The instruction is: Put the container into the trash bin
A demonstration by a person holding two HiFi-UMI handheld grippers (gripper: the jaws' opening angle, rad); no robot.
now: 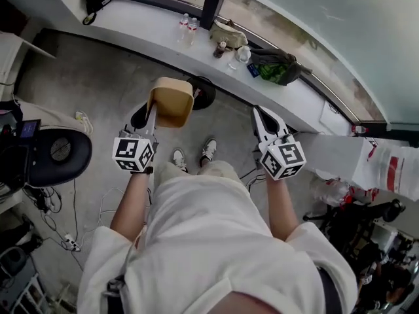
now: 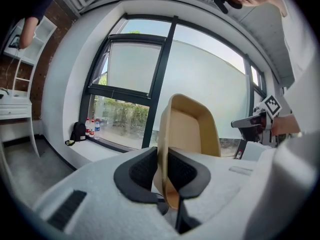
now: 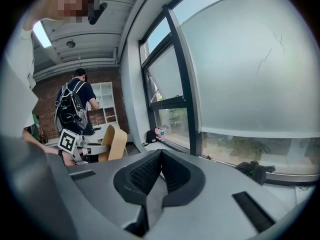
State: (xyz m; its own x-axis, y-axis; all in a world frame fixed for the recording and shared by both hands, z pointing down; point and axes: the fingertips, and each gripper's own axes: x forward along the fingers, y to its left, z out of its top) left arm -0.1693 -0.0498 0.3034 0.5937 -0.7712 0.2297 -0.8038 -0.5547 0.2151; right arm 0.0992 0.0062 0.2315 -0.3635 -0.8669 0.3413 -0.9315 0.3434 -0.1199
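Closest under the head camera is the person's white shirt, filling the 6 o'clock part of the frame, with both forearms reaching out from it. The container hangs in the air at 11 o'clock from the frame's middle, over the grey floor. It is a tan, paper-coloured tub, rectangular with rounded corners, lidless and bare inside. It lies on its side with its mouth turned back toward the person.

The left gripper, at the tub's 7 o'clock, has its jaws narrowed onto one side wall. One black pad is inside the tub and one outside, which the left gripper view shows edge-on. The right gripper is held at 3 o'clock, well apart from the container, its pads closed tip to tip on nothing.

The person's shoes stand on the floor between the grippers, at the container's 5 o'clock. A dark round object sits on the floor just beyond the tub at its 3 o'clock; I cannot tell what it is. From 12 to 2 o'clock runs a white window ledge carrying bottles and a bag.
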